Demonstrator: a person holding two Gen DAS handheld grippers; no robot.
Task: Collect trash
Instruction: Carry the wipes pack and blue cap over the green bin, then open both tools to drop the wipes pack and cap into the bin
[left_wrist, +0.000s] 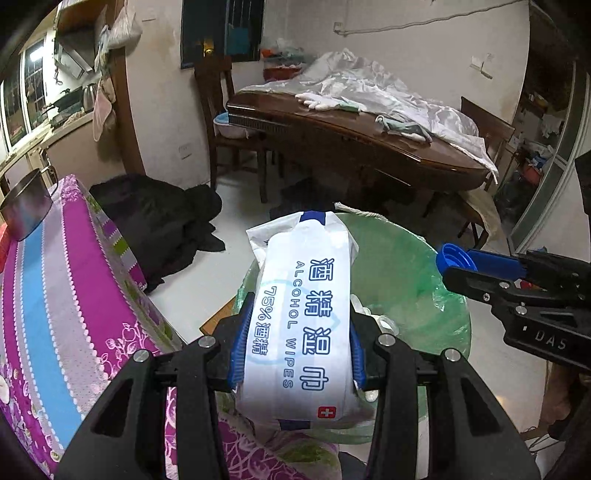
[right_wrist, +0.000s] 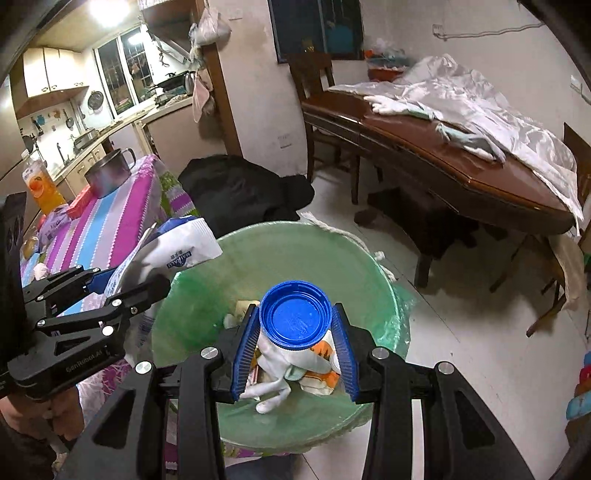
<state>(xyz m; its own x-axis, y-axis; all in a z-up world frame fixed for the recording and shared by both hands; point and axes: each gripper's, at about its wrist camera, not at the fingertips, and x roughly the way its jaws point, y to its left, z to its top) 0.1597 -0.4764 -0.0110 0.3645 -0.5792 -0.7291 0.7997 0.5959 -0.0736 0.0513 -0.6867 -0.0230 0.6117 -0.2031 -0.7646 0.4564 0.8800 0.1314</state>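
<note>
My left gripper (left_wrist: 297, 325) is shut on a white pack of alcohol wipes (left_wrist: 303, 314), held lengthwise over the near rim of a bin lined with a green bag (left_wrist: 402, 280). The same wipes pack (right_wrist: 177, 247) shows at the bin's left edge in the right wrist view. My right gripper (right_wrist: 295, 328) is shut on a blue bottle cap (right_wrist: 295, 315), above the middle of the green-lined bin (right_wrist: 280, 254). That blue cap (left_wrist: 452, 258) and the right gripper (left_wrist: 476, 266) reach in from the right in the left wrist view. A white glove (right_wrist: 273, 362) and an orange wrapper (right_wrist: 321, 365) lie in the bin.
A table with a purple and blue striped cloth (left_wrist: 55, 295) stands left of the bin, bearing a metal pot (right_wrist: 109, 171) and an orange drink bottle (right_wrist: 40, 184). A dark bundle (left_wrist: 155, 221) lies on the floor. A brown wooden table (left_wrist: 369, 144) with white cloth stands behind.
</note>
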